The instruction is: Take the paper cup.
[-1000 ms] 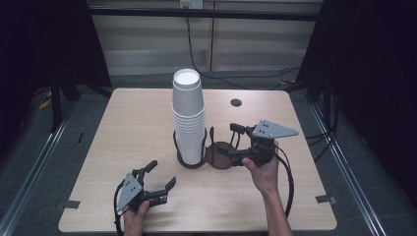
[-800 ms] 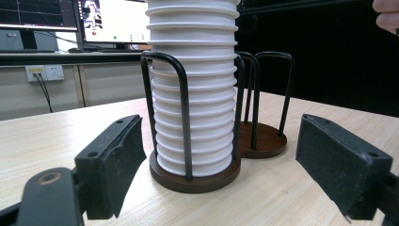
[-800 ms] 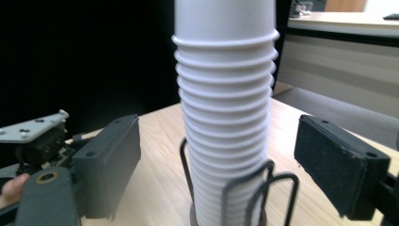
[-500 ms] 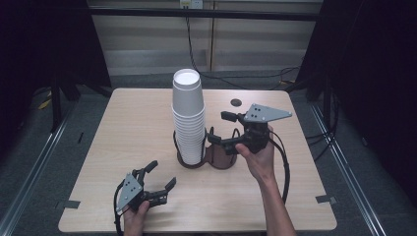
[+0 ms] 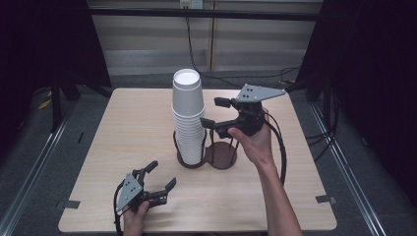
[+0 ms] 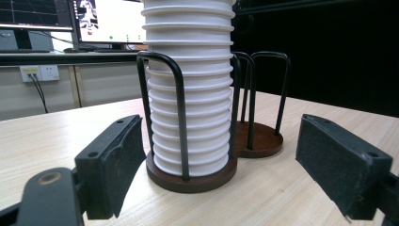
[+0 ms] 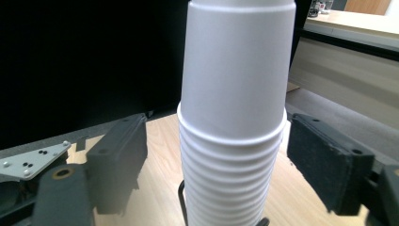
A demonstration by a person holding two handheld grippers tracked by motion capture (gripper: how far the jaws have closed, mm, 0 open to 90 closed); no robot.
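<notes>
Near the front edge of the tabletop (image 5: pixel 123 123), toward its left corner, the left gripper (image 5: pixel 156 186) rested low in the person's hand with its jaws spread wide and nothing between them. In the left gripper view it looked along the wood at the foot of the cup stack (image 6: pixel 190 94), well apart from it and not reaching.

At the middle of the tabletop stood the wire cup holder (image 5: pixel 206 157), two round brown bases side by side. Its left bay held the cup stack (image 5: pixel 189 118), upright, its long axis vertical and rising well above the wire loops; the right bay stood vacant.

Just right of the stack, the right gripper (image 5: pixel 212 112) was raised off the tabletop at about the height of the upper cups. Its jaws were wide open and held nothing, pointing leftward at the stack. In the right gripper view the top cup (image 7: pixel 237 70) stood between the two pads, neither visibly touching it.

The right hand was clearly the nearer. I judged the next move to be a sideways closing on the top cup, then a straight lift along the stack's axis.
</notes>
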